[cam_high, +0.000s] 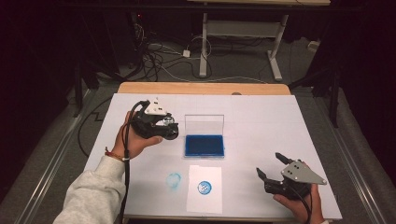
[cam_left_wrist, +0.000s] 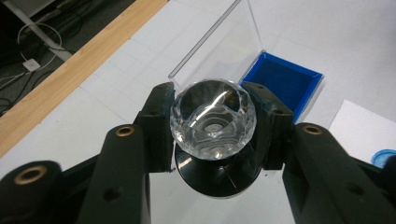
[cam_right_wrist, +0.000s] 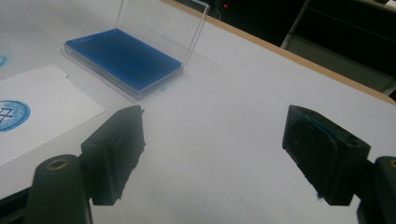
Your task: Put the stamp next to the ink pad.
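Note:
My left gripper [cam_high: 168, 127] is shut on a stamp [cam_high: 170, 123] with a clear faceted knob and a round black base, held above the table left of the ink pad. In the left gripper view the knob [cam_left_wrist: 213, 119] sits squeezed between both pads [cam_left_wrist: 159, 126]. The blue ink pad [cam_high: 204, 145] lies mid-table with its clear lid [cam_high: 204, 124] standing upright. A white paper [cam_high: 205, 203] near the front edge carries a round blue print [cam_high: 204, 187]. My right gripper [cam_high: 269, 164] rests at the front right, open, with nothing between its fingers [cam_right_wrist: 116, 149].
A blue smudge [cam_high: 173, 180] marks the white table cover [cam_high: 261, 116] left of the paper. A wooden edge [cam_high: 201, 87] runs along the far side. Beyond it are cables and a desk frame [cam_high: 203, 46] on the floor.

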Action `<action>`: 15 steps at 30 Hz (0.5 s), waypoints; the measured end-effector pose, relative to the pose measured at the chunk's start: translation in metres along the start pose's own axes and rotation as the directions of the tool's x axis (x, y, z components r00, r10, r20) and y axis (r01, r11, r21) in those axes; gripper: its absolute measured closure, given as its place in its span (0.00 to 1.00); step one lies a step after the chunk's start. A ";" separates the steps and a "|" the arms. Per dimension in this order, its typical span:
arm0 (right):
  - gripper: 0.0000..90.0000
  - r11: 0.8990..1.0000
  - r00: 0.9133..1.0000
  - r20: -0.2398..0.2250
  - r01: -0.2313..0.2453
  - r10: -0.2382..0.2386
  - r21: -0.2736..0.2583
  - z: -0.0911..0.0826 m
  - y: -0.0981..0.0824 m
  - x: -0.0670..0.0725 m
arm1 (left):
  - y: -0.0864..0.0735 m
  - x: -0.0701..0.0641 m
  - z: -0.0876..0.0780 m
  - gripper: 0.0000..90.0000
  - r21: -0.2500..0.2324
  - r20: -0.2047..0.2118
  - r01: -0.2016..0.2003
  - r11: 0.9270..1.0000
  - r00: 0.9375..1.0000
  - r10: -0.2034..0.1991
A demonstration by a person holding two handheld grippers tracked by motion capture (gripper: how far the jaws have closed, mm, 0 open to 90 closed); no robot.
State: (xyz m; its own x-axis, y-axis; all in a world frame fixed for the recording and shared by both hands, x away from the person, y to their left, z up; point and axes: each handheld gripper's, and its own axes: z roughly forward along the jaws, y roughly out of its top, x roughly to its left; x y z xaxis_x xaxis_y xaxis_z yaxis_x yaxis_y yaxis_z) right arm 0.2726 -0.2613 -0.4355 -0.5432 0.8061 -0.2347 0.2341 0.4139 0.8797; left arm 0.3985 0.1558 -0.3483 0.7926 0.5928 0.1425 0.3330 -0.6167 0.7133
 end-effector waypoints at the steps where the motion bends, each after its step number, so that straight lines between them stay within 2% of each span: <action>1: 0.23 1.000 1.000 -0.002 0.004 -0.004 0.002 0.000 0.000 0.000 | 0.000 0.001 0.002 0.61 0.003 0.002 0.005 1.000 1.000 -0.005; 9: 0.23 1.000 1.000 -0.013 0.008 -0.008 0.010 0.002 -0.001 0.001 | -0.004 0.011 0.021 0.61 0.034 0.011 0.045 0.998 0.999 -0.045; 13: 0.23 1.000 1.000 -0.016 0.005 -0.005 0.016 0.003 -0.002 0.001 | -0.007 0.013 0.033 0.61 0.064 0.008 0.047 0.997 0.999 -0.048; 15: 0.23 1.000 1.000 -0.017 0.010 -0.010 0.016 0.003 -0.002 0.001 | -0.009 0.013 0.038 0.61 0.071 0.020 0.051 0.996 0.998 -0.052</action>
State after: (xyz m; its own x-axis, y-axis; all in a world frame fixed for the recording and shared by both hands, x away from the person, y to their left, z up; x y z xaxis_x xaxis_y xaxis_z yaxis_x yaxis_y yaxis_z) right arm 0.2743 -0.2601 -0.4389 -0.5587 0.7950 -0.2364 0.2419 0.4288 0.8704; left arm 0.4256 0.1497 -0.3794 0.7839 0.6141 0.0914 0.4084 -0.6210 0.6690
